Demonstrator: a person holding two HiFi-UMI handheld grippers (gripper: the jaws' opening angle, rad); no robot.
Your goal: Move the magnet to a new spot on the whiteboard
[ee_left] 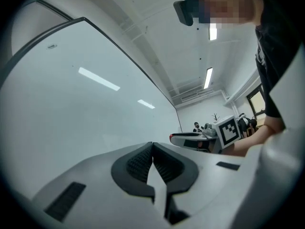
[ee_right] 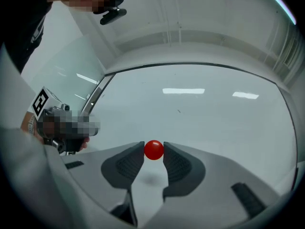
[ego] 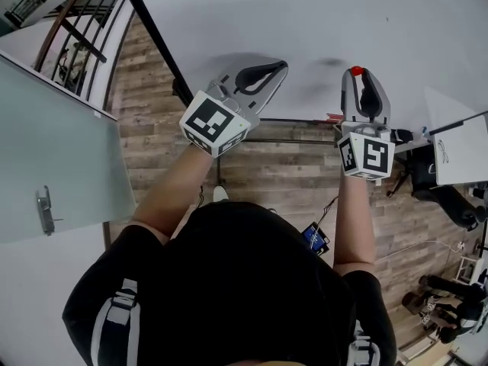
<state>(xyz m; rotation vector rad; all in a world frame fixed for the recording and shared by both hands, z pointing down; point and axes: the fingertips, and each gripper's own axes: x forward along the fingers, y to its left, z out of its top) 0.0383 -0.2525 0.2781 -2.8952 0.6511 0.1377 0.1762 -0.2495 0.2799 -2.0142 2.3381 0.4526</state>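
Our right gripper (ee_right: 153,151) pinched the red magnet (ego: 356,72) at the very tips of its jaws, we think so that the ball could meet the whiteboard (ee_right: 205,113) first. It was close to that surface. Our left gripper (ee_left: 152,150), clenched on nothing, waited aside. We saw no container.

We reach both forearms out toward the whiteboard (ego: 252,14). Our left gripper (ego: 277,68) points at the board with its jaws pressed together, empty. Our right gripper (ego: 356,75) pinches the red magnet (ee_right: 154,150) between its jaw tips, close to the board.
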